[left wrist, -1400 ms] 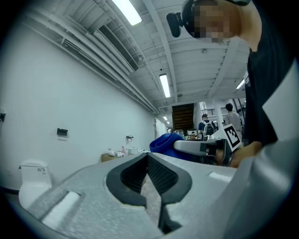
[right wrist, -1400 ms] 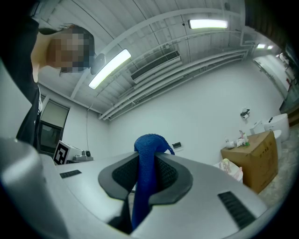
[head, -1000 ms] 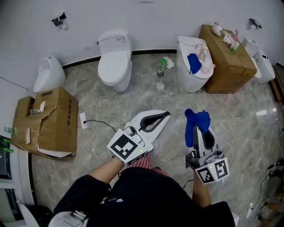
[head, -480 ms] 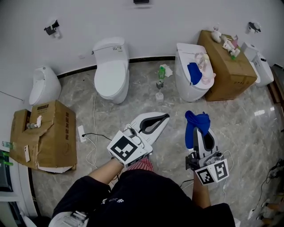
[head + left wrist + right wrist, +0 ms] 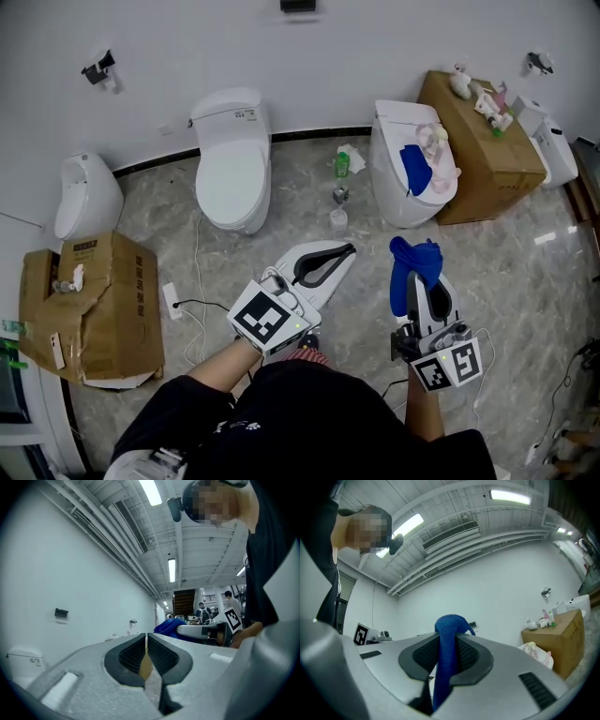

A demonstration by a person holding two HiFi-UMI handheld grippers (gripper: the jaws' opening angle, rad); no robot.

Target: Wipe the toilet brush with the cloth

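R gripper (image 5: 446, 638): jaws clamped on blue cloth (image 5: 411, 260); cloth bunches up past the tips, tail hangs below.
L gripper (image 5: 146, 639): jaws pressed together, nothing btwn.
Both: side by side, apart, over marble floor (image 5: 525, 281).
Ahead: white toilet (image 5: 232, 159) and second toilet (image 5: 398, 192).
Brush: small items (image 5: 339, 195) on the floor btwn the toilets, too small to tell which is the brush.

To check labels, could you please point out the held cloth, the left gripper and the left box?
Held cloth (image 5: 413, 256): head view, bunched top.
Left gripper (image 5: 351, 250): head view, jaw tips.
Left box (image 5: 111, 281): head view, top face.
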